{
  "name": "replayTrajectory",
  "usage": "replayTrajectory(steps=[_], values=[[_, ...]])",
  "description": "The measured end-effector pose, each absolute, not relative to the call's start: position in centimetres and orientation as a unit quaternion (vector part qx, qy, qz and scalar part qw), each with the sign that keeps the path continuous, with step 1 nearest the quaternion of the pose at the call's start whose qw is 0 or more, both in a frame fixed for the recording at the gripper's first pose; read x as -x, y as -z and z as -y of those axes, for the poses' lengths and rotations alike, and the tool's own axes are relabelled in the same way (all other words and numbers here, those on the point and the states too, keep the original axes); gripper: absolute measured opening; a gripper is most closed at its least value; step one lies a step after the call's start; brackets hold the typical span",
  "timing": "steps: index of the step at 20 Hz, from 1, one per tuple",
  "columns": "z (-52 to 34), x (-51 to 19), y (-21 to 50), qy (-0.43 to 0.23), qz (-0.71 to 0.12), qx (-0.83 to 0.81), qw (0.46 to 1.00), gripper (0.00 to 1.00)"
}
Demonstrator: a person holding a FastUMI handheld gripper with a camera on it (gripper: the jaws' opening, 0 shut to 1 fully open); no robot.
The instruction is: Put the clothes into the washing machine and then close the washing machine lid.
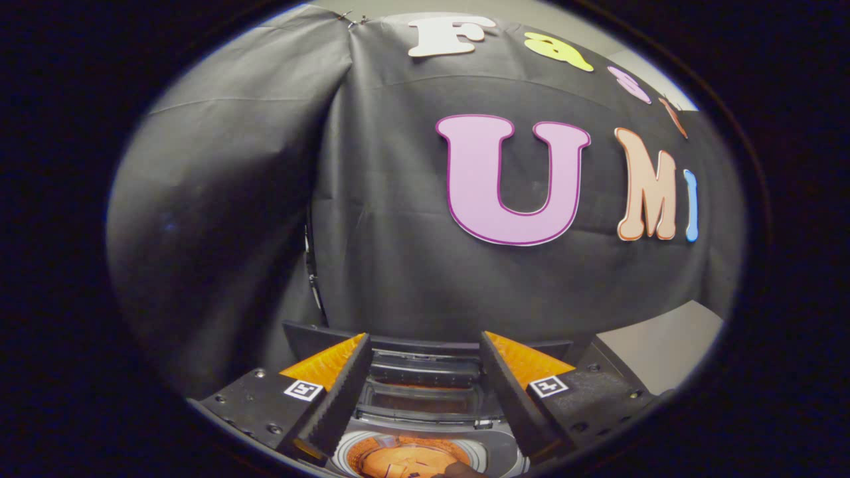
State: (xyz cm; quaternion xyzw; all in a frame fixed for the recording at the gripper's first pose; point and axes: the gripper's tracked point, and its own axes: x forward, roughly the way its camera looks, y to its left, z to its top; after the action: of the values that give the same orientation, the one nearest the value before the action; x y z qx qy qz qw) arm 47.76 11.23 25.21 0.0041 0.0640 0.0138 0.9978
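the black cloth wall [398, 265] rises beyond the tongs. below it, between and just ahead of the 2 fingers, the washing machine [425, 415] sits with its lid [425, 365] raised at the back. the round drum opening [408, 458] lies between the fingers, something orange inside; whether that is the clothes is unclear. the tongs [425, 388] stand wide apart, holding and touching nothing.

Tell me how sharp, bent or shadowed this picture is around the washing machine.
Gripper view: fisheye bends the booth's cloth wall into a curve; the open gripper is sharp; the washing machine between the fingers lies dim, its drum glowing orange; no glare.
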Motion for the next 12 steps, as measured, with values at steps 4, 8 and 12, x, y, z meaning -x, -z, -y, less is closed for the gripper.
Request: replayTrajectory(steps=[4,8,12], values=[[-11.2,-50.3,-24.3,0.006,-0.085,-0.017,0.996,0.97],[-10.4,-52.1,-23.6,0.028,-0.099,-0.017,0.995,0.97],[-10.2,-53.0,-22.0,0.037,-0.134,-0.024,0.990,0.96]])
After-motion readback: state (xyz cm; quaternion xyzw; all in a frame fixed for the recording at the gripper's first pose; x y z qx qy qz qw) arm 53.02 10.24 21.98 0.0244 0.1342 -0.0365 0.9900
